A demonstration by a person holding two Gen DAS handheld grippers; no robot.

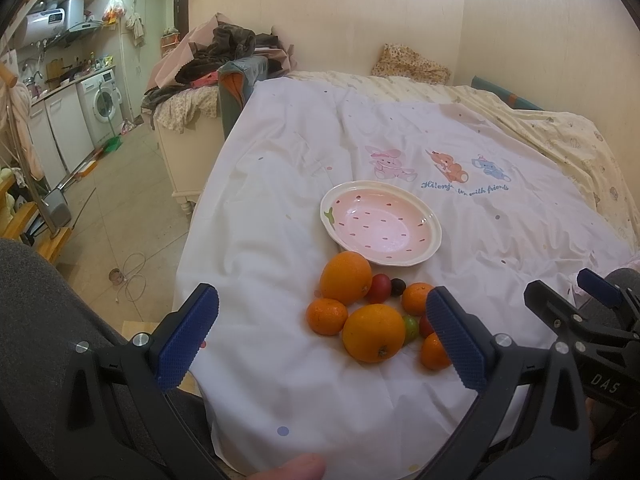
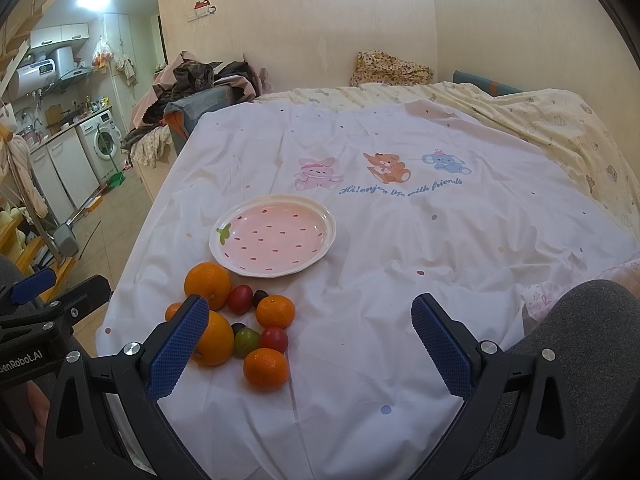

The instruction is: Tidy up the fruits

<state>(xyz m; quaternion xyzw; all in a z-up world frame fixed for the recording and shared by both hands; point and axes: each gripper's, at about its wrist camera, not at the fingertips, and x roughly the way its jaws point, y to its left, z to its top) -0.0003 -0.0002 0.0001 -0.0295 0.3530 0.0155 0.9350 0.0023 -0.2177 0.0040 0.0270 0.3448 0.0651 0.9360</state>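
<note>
Fruit [image 2: 240, 326] is lying clustered at 6 o'clock of the strawberry plate [image 2: 276, 268]; both the left gripper [image 1: 324, 338] and the right gripper [image 2: 310, 342] are hovering agape, gripping nothing.

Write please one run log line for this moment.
left gripper: open, above fruit pile | right gripper: open, holds nothing | plate: empty | oranges, tomatoes: on sheet, beside plate
</note>
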